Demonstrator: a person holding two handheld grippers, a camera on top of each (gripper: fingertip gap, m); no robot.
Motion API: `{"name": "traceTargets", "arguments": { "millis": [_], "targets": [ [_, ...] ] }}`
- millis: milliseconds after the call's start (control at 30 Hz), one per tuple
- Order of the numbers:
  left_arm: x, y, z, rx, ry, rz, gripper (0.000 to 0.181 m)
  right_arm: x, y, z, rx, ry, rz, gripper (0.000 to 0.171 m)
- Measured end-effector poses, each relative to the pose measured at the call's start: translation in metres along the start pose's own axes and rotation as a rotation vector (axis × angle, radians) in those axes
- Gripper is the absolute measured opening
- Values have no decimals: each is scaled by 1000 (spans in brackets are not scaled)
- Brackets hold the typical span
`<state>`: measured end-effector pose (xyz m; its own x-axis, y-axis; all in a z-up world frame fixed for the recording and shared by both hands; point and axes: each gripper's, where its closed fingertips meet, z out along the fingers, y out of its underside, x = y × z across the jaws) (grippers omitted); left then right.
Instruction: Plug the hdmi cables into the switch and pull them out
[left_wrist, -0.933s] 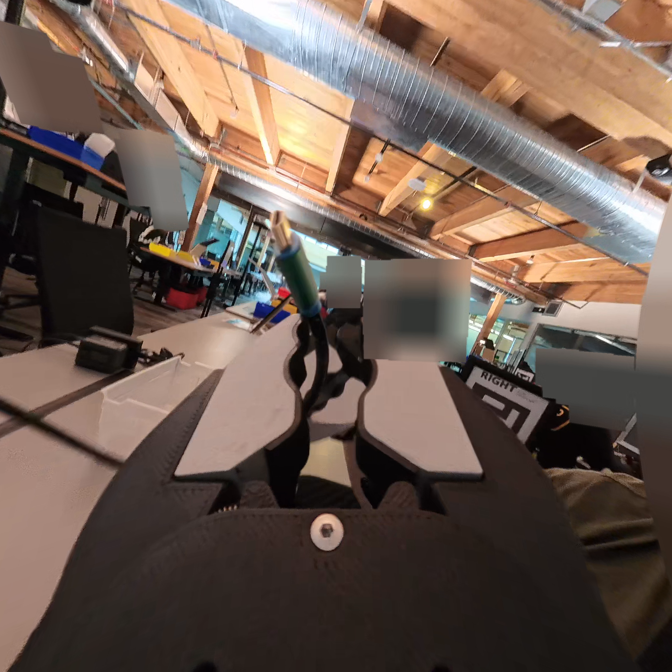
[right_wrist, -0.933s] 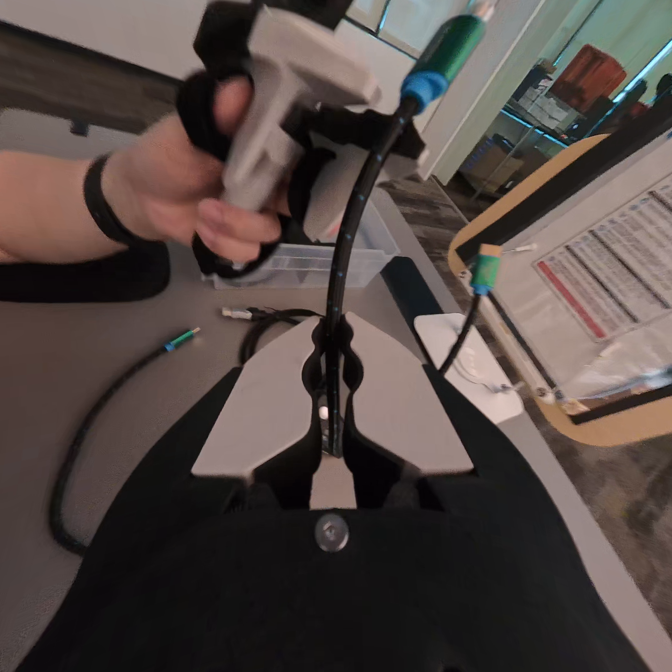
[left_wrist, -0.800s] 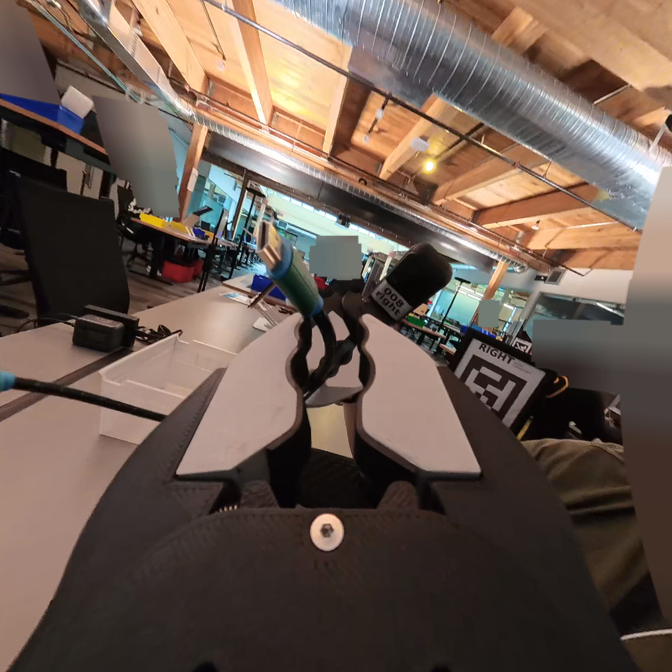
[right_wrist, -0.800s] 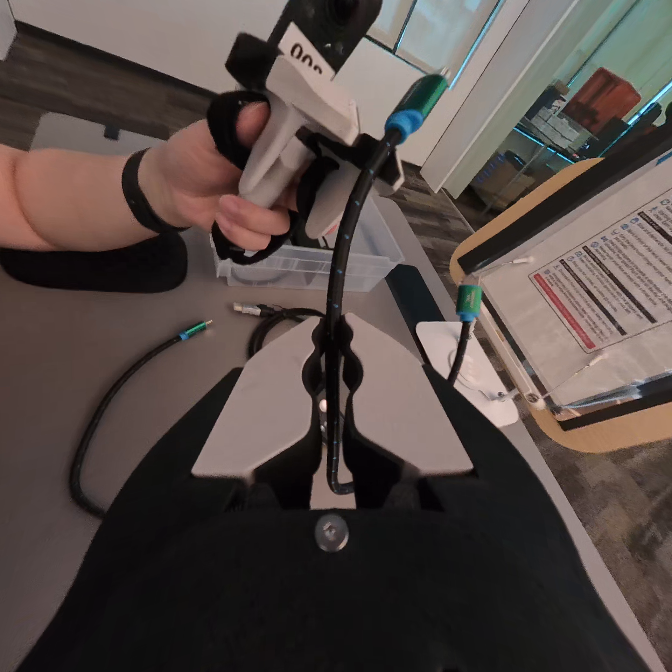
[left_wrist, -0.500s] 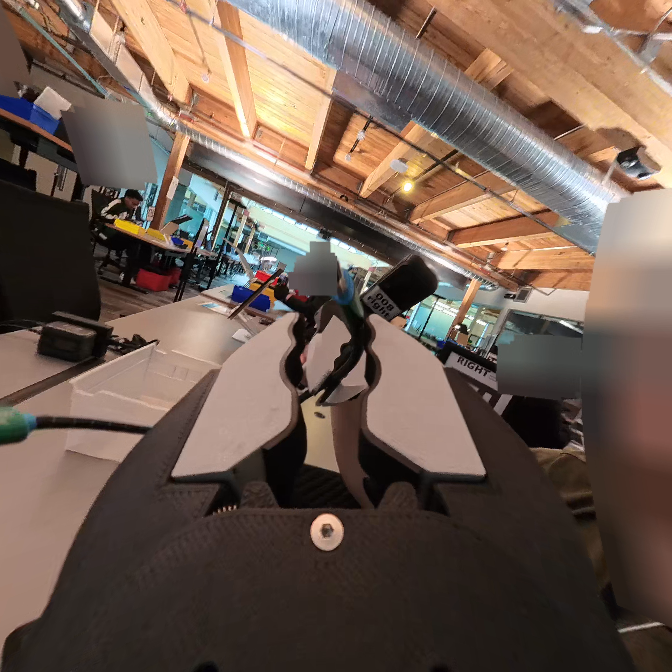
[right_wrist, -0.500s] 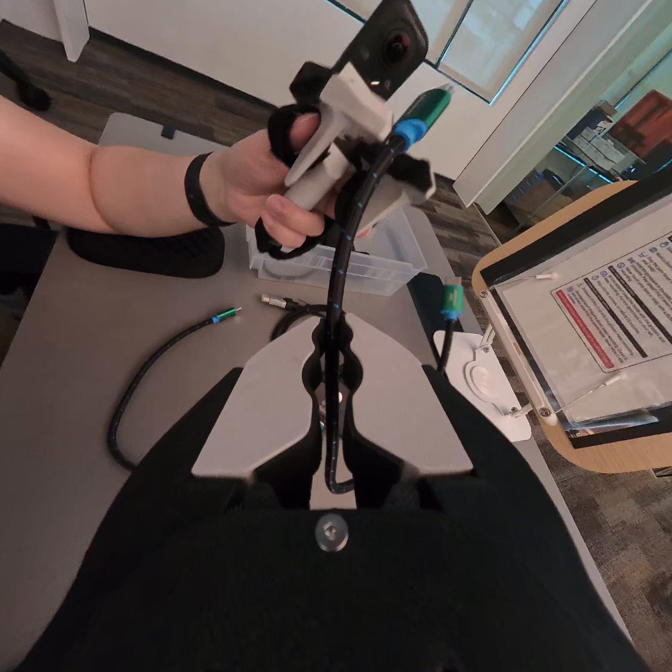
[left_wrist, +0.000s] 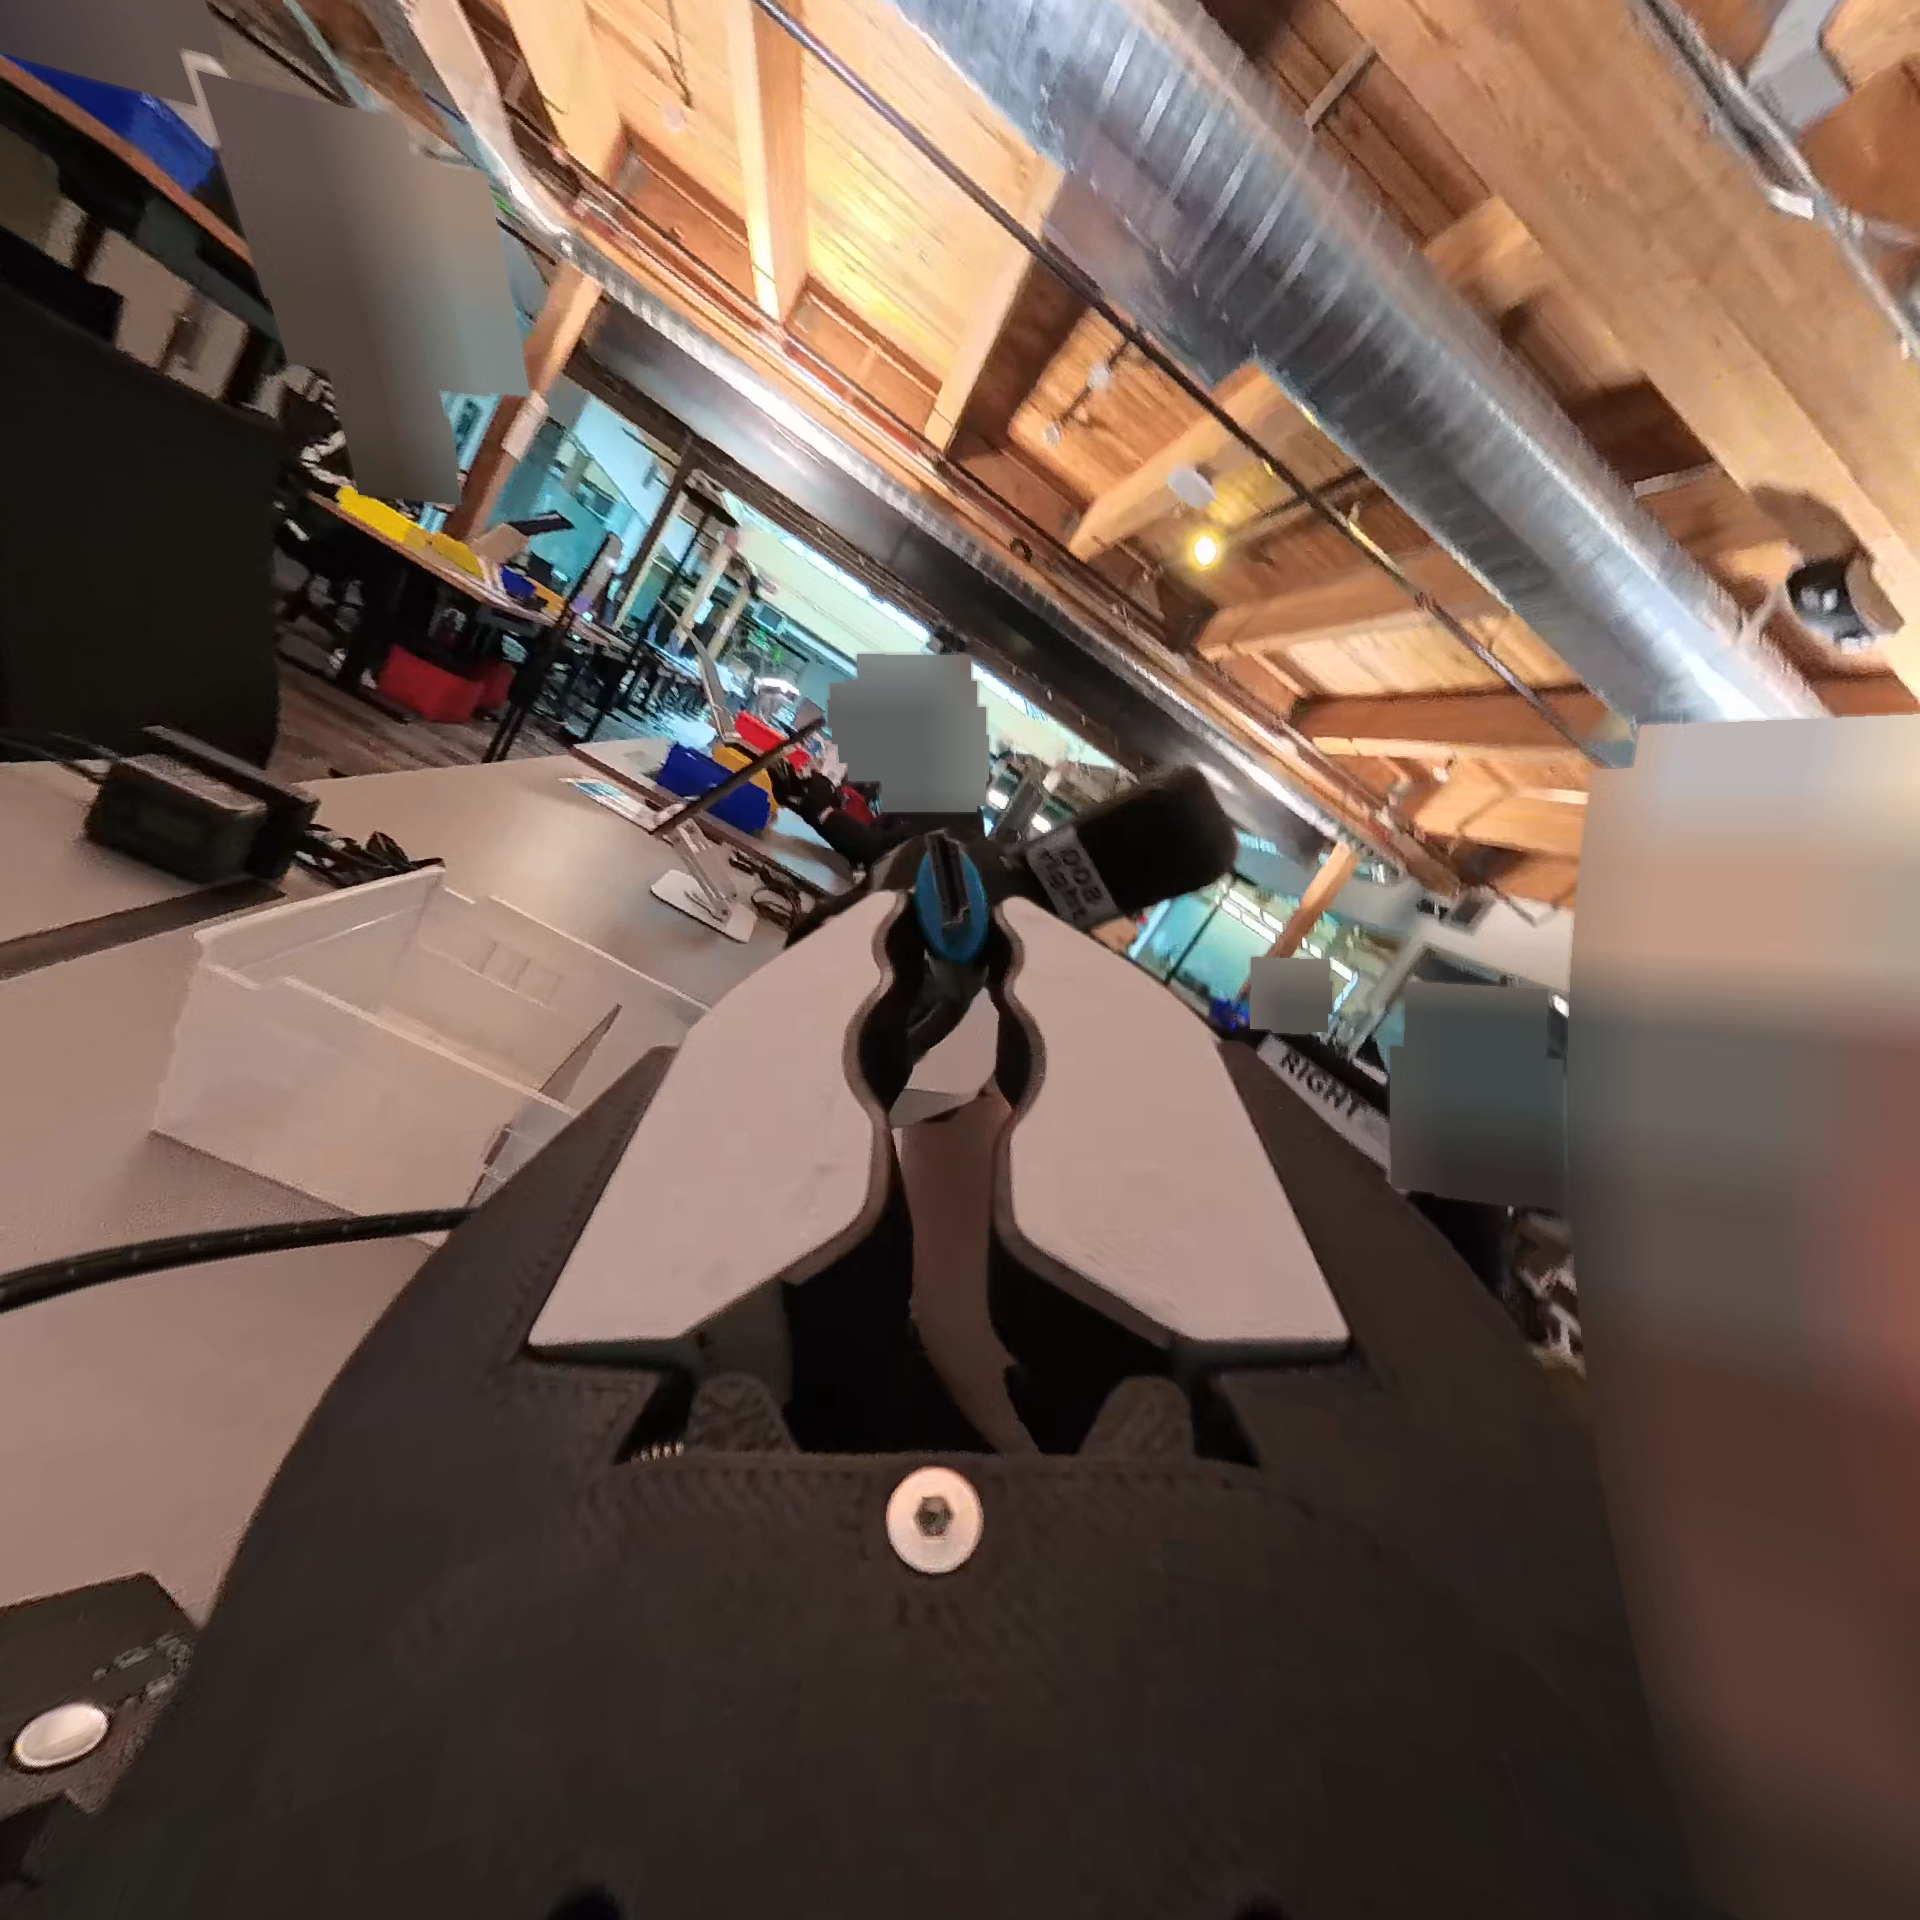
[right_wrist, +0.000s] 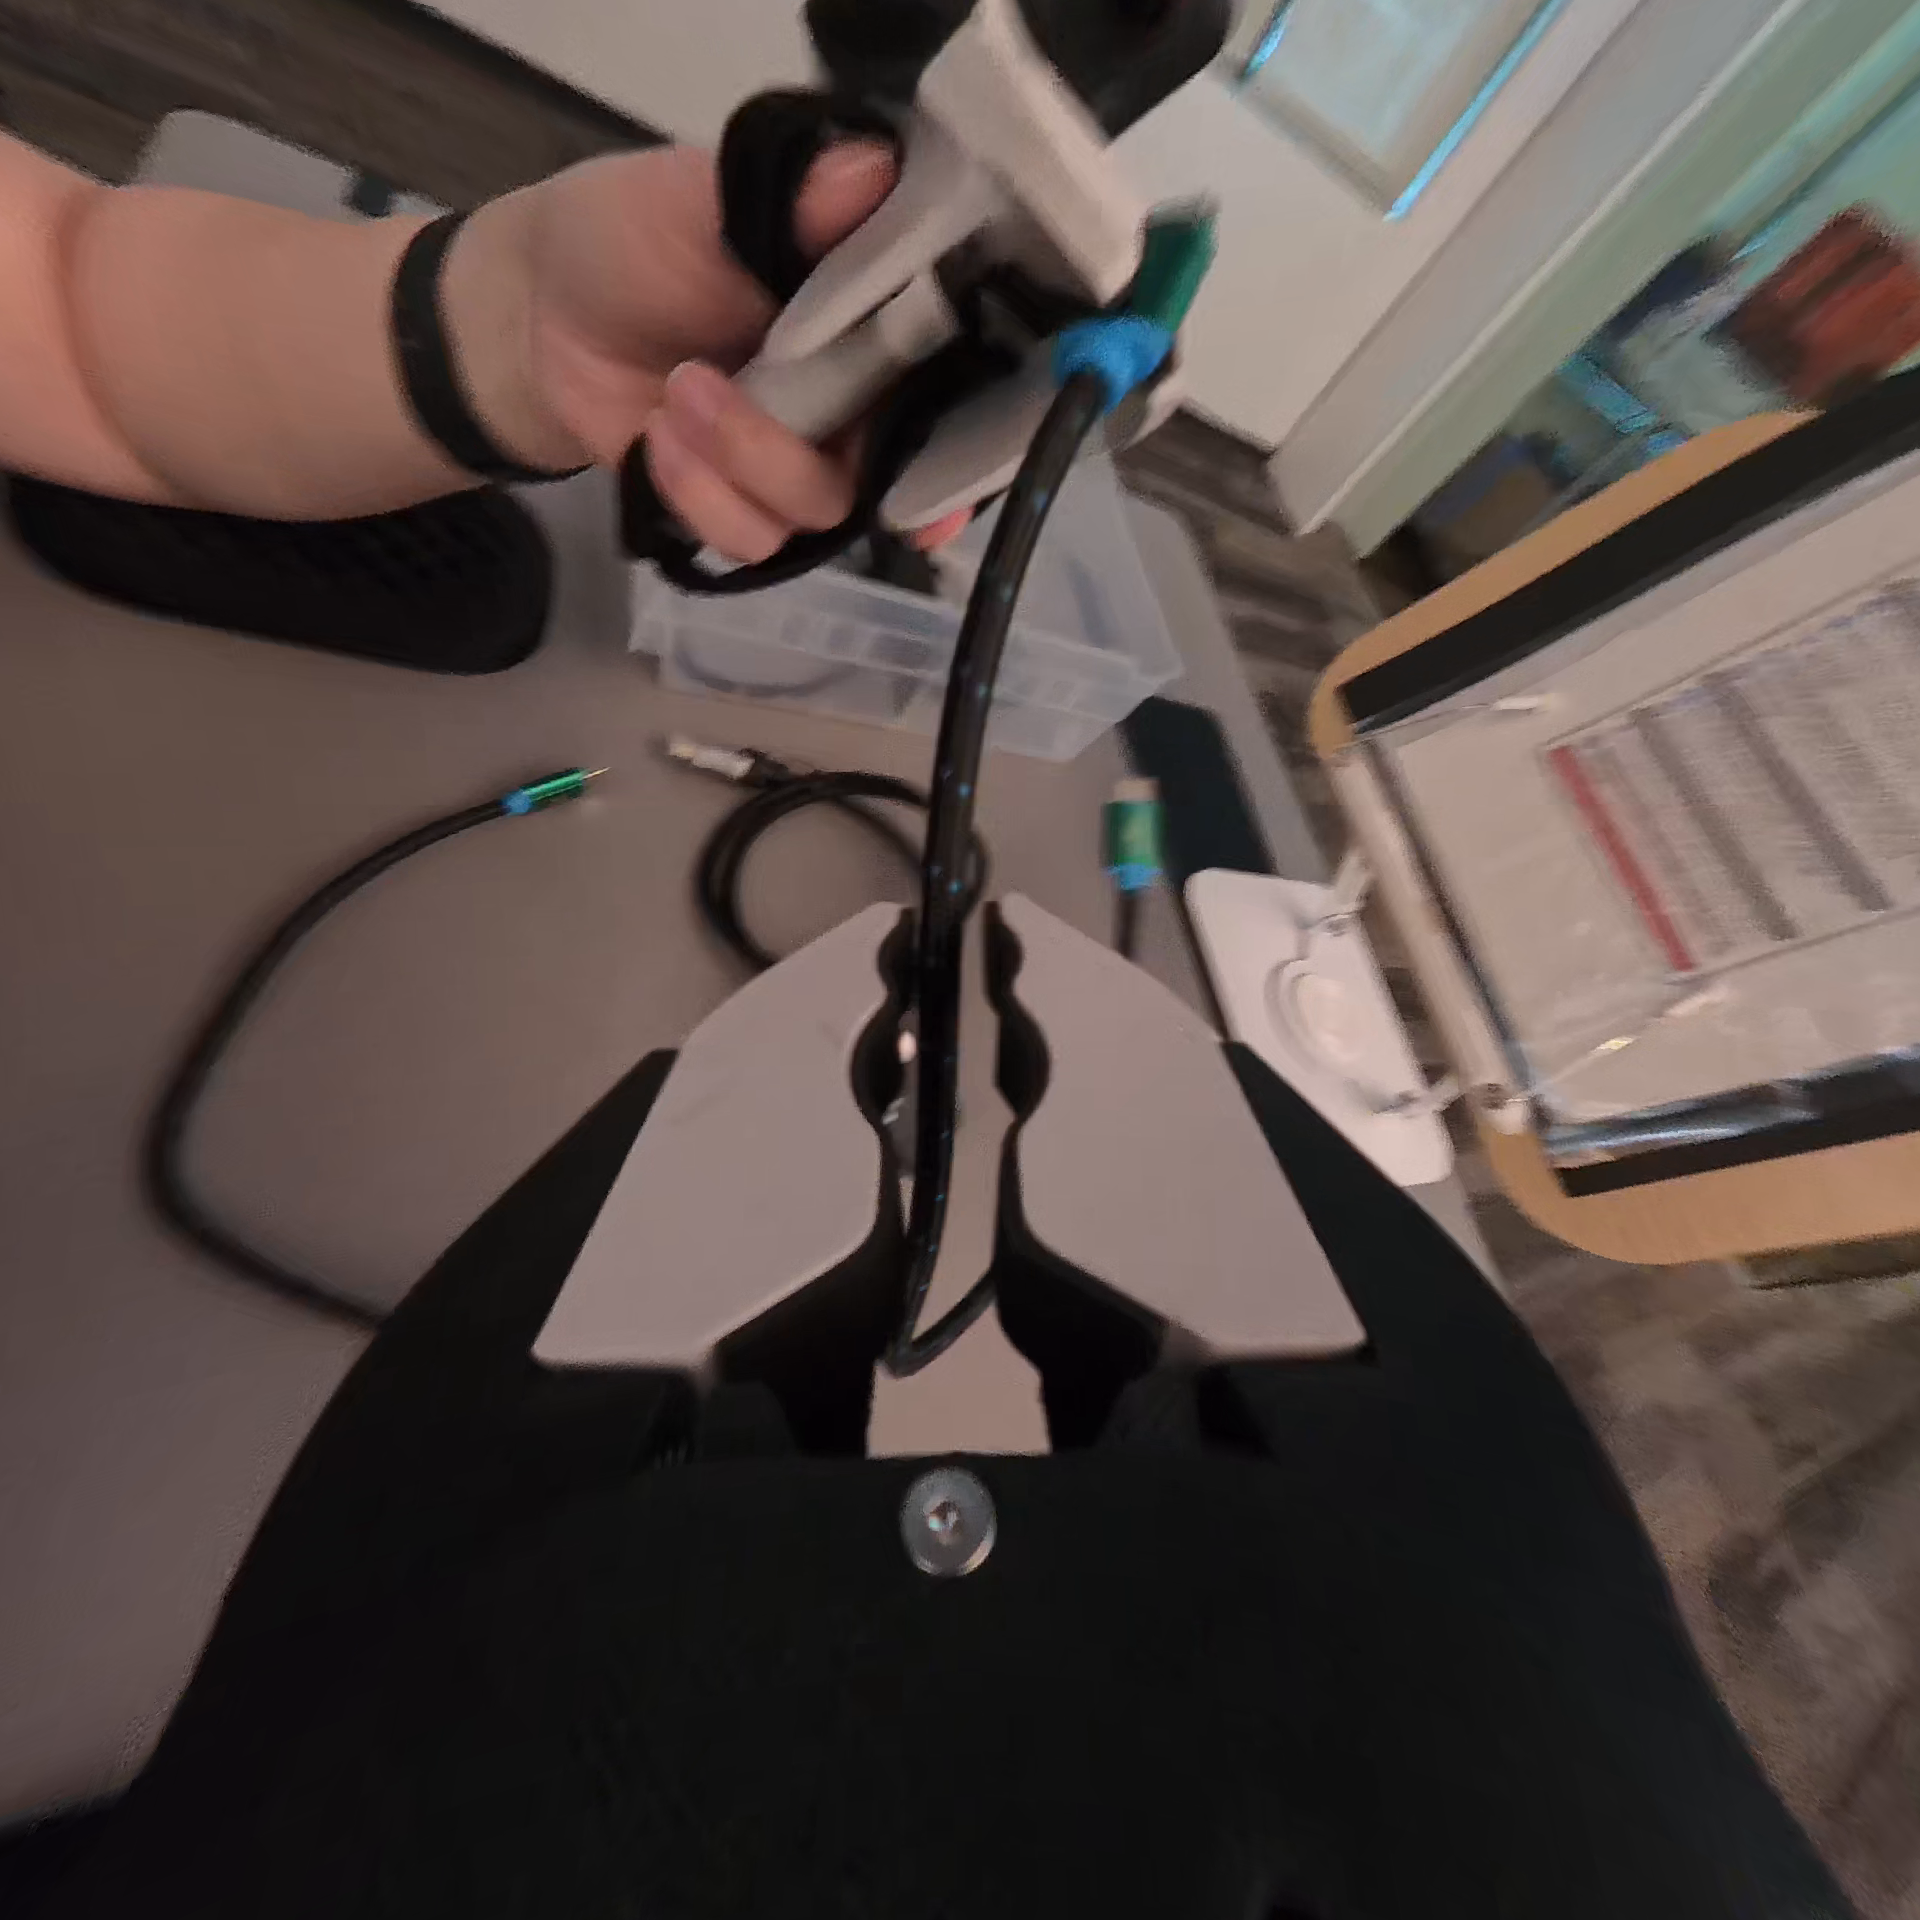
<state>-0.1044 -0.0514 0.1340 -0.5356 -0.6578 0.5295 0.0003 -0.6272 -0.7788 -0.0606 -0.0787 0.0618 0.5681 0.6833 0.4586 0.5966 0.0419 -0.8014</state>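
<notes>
A black braided HDMI cable (right_wrist: 966, 727) with a green plug (right_wrist: 1169, 275) and a blue collar is held in the air between both grippers. My right gripper (right_wrist: 940, 925) is shut on the cable a short way below the plug. My left gripper (left_wrist: 948, 920), held by a hand (right_wrist: 623, 312) at the top of the right wrist view, is shut on the plug end; the plug's blue collar (left_wrist: 951, 920) sits between its fingertips, metal end towards the camera. I cannot pick out the switch for certain.
A second black cable (right_wrist: 260, 977) with green plugs (right_wrist: 551, 792) lies on the grey table (right_wrist: 416, 831). A clear plastic bin (right_wrist: 1039, 675) stands behind it. A white stand base (right_wrist: 1320, 1008) and an acrylic sheet holder (right_wrist: 1662, 883) are at the right edge. A black box with a silver button (left_wrist: 57, 1735) is near my left gripper.
The plug stood up beyond my left fingertips; it now sits between them, facing the camera. The left gripper has moved up and closer to the right one. The right grip on the cable is unchanged.
</notes>
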Motion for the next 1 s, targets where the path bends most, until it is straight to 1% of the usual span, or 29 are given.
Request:
{"name": "traceTargets", "arguments": {
  "millis": [33, 67, 133, 200, 233, 267, 300, 333, 400, 467, 500, 633, 700, 733, 900, 933, 1000],
  "targets": [
    [-5, -2, -2, 19, -18, -22, 12, 8, -6, -1, 32, 67, -21, 27],
    [-10, -4, -4, 40, -34, -39, 12, 14, -14, -4, 60, 126, -44, 34],
    [-19, -10, -9, 90, -64, -69, 12, 16, -42, -12, 160, 204, -84, 34],
    [-26, -15, -14, 134, -91, -83, 12, -6, -78, -13, 348, 142, -79, 24],
    [-29, -17, -16, 157, -105, -83, 12, -20, -93, -8, 429, 94, -58, 22],
    [-31, -19, -18, 172, -115, -83, 12, -30, -102, 0, 473, 55, -24, 22],
    [-32, -20, -19, 184, -122, -84, 12, -38, -103, 15, 460, 25, 12, 22],
    [-32, -22, -20, 193, -127, -84, 12, -41, -95, 34, 393, 23, 32, 22],
    [-28, -23, -21, 189, -119, -88, 12, -22, -70, 64, 248, 203, 29, 19],
    [-23, -25, -21, 197, -104, -84, 12, -12, -52, 77, 198, 288, 2, 14],
    [-20, -25, -20, 189, -99, -85, 12, -8, -49, 80, 211, 308, 13, 14],
    [-14, -20, -14, 182, -84, -93, 12, 3, -47, 78, 326, 327, 157, 19],
    [-13, -17, -11, 181, -78, -94, 12, 7, -49, 75, 378, 376, 157, 23],
    [-12, -16, -10, 181, -71, -100, 12, 8, -50, 73, 392, 397, 133, 23],
    [-10, -22, -15, 181, -69, -87, 12, -14, -69, 68, 386, 351, -65, 18],
    [-12, -24, -17, 185, -76, -83, 12, -18, -78, 61, 413, 359, -119, 16],
    [-14, -26, -20, 196, -83, -84, 12, -19, -100, 34, 505, 435, -224, 16]
  ]
}}
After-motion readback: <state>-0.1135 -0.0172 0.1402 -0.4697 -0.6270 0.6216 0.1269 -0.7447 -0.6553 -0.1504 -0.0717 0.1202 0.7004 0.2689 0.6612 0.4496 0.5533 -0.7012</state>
